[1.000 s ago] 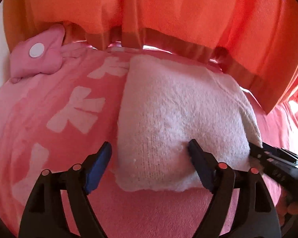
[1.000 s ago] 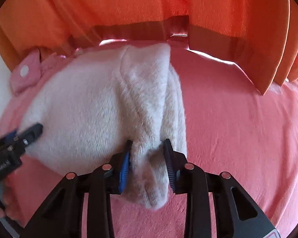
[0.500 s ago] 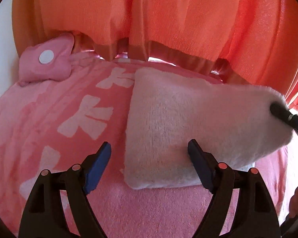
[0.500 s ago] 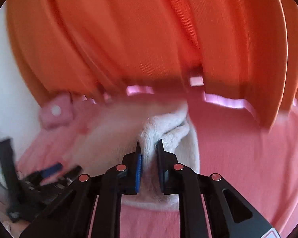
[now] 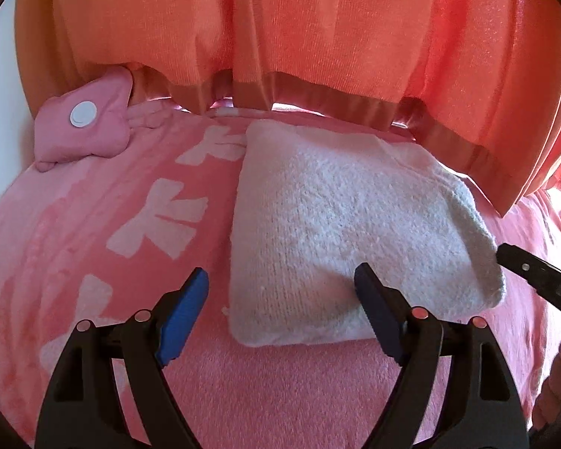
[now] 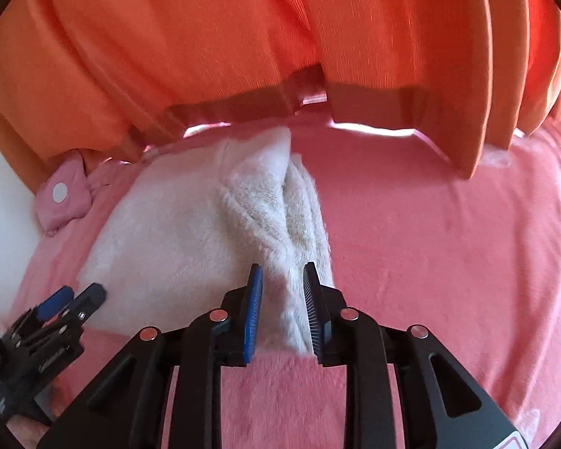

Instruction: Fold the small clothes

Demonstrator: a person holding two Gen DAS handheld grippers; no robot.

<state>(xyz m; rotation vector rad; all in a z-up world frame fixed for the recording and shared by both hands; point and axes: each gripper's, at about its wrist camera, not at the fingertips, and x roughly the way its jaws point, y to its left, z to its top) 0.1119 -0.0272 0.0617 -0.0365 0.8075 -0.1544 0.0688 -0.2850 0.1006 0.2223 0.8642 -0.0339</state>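
A fluffy white knit garment lies folded on a pink blanket. My left gripper is open and empty, its jaws either side of the garment's near left corner. In the right wrist view the garment has a bunched ridge along its right edge. My right gripper is open, its jaws parted around the near end of that ridge, no longer pinching it. The right gripper's tip shows at the garment's right corner in the left wrist view.
A small pink garment with a white round patch lies at the back left. An orange curtain hangs along the far side. The blanket has white bow prints on the left. The left gripper shows at lower left.
My right gripper lifted the garment's right side, lowered it back flat, and has opened its jaws. The left gripper stayed open in place.
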